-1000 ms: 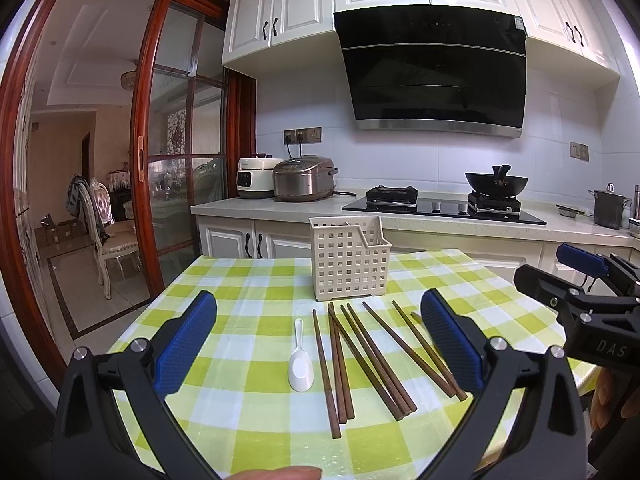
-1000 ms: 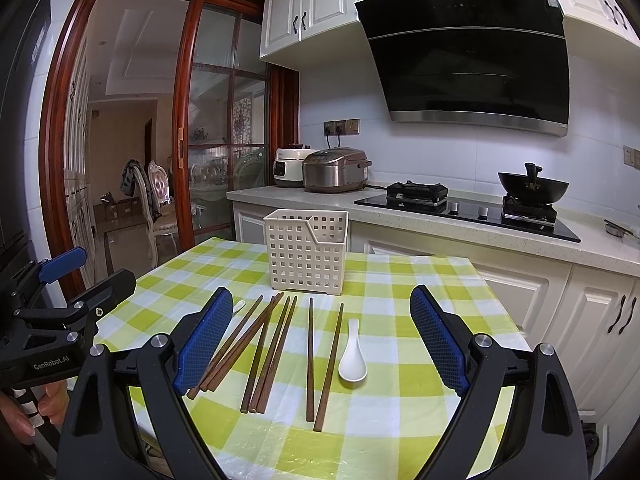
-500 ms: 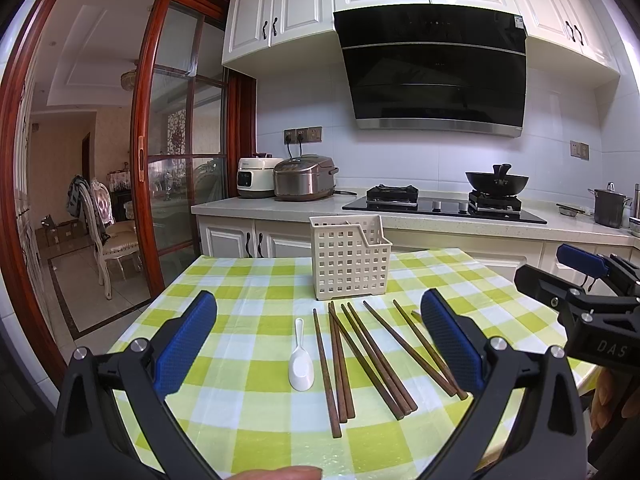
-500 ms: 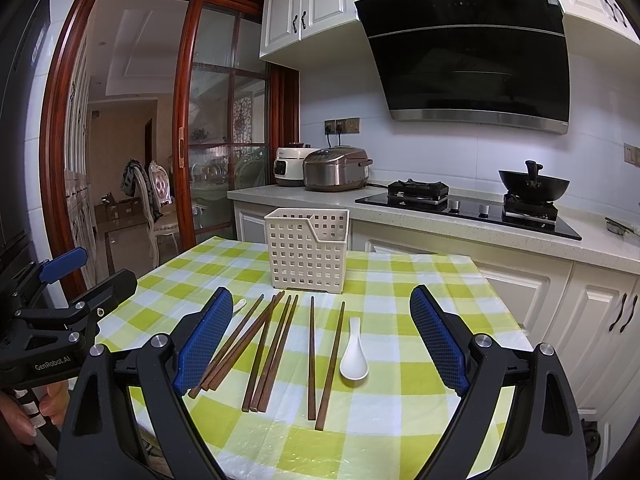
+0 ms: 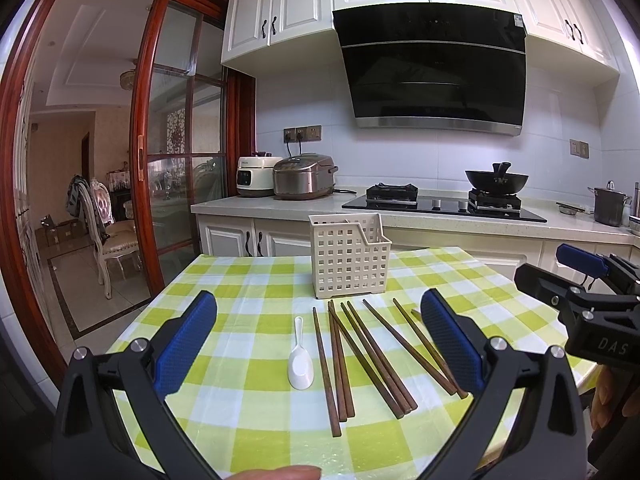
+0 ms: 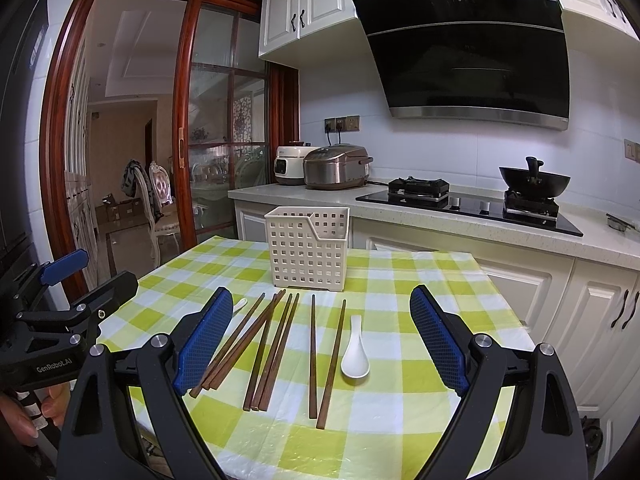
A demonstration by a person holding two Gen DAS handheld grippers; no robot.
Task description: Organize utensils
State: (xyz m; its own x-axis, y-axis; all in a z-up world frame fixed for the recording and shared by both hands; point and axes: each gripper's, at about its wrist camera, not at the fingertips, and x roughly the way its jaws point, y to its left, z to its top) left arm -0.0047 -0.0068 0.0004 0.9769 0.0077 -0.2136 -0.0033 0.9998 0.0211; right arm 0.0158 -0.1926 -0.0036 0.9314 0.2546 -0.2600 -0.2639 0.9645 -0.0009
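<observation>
The left hand-held gripper (image 5: 318,344) is a black plastic frame of triangular struts with silver screws at the joints and textured blue pads (image 5: 188,342) on its fingers. The right hand-held gripper (image 6: 320,340) is built alike. Seen from the other's camera, the right one bears "DAS" in white lettering, the left "GenRobot.AI"; each carries a blue lever on top.

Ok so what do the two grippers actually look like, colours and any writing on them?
Both are black, angular frames with silver bolts at the joints and blue, finely textured pads on the two fingers. The left gripper shows white "GenRobot.AI" lettering on its body in the right wrist view. The right gripper shows "DAS" in the left wrist view. No cables or sleeves are visible.
</observation>
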